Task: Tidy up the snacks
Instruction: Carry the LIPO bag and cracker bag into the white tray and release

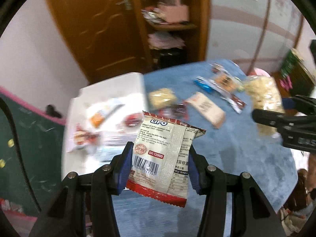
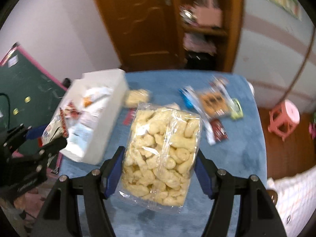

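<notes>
Only rightward — pink stool (image 2: 284, 120)

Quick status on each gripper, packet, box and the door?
left gripper: shut on Lipo packet, held off the table
right gripper: shut on clear puff bag, lifted
white box: open-topped, packets inside
loose packets: lying flat on blue table
cabinet door: open

One white box (image 2: 94, 138) stood there, at least three packets inside, too blurred to count surely. Two grippers were up, one packet apiece: one Lipo packet (image 1: 164, 158), one clear bag of puffs (image 2: 162, 148). One pink stool (image 2: 284, 118) too.
</notes>
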`<state>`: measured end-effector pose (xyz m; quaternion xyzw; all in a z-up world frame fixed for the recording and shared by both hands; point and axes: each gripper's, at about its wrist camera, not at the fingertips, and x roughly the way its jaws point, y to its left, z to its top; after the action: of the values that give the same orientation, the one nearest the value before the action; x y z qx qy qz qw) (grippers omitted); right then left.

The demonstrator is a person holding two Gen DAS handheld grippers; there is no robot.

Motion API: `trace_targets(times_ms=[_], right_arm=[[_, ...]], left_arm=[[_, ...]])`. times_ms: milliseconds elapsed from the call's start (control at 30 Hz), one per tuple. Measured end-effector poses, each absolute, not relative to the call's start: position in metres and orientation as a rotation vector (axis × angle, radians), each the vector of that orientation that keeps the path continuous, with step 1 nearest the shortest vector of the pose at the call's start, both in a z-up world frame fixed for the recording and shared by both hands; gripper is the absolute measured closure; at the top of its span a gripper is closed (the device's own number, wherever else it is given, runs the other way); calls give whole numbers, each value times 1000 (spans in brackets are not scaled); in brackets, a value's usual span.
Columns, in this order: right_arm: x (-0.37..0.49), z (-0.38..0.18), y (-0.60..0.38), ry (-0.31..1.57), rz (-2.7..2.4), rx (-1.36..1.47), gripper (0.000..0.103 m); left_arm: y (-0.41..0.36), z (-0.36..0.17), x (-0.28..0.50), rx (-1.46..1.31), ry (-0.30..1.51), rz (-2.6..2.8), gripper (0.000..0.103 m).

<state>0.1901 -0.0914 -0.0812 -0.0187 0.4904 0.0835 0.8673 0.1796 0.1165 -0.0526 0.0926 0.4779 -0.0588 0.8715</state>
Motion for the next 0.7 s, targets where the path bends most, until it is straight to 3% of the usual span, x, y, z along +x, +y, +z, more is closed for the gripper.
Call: trace_targets(times_ms=[433, 700], right_arm=[[223, 17, 49, 847, 332, -144, 36], [267, -2, 105, 876, 325, -173, 36]], left_arm=[[245, 4, 171, 99, 886, 84, 54], [277, -20, 197, 54, 909, 131, 54]])
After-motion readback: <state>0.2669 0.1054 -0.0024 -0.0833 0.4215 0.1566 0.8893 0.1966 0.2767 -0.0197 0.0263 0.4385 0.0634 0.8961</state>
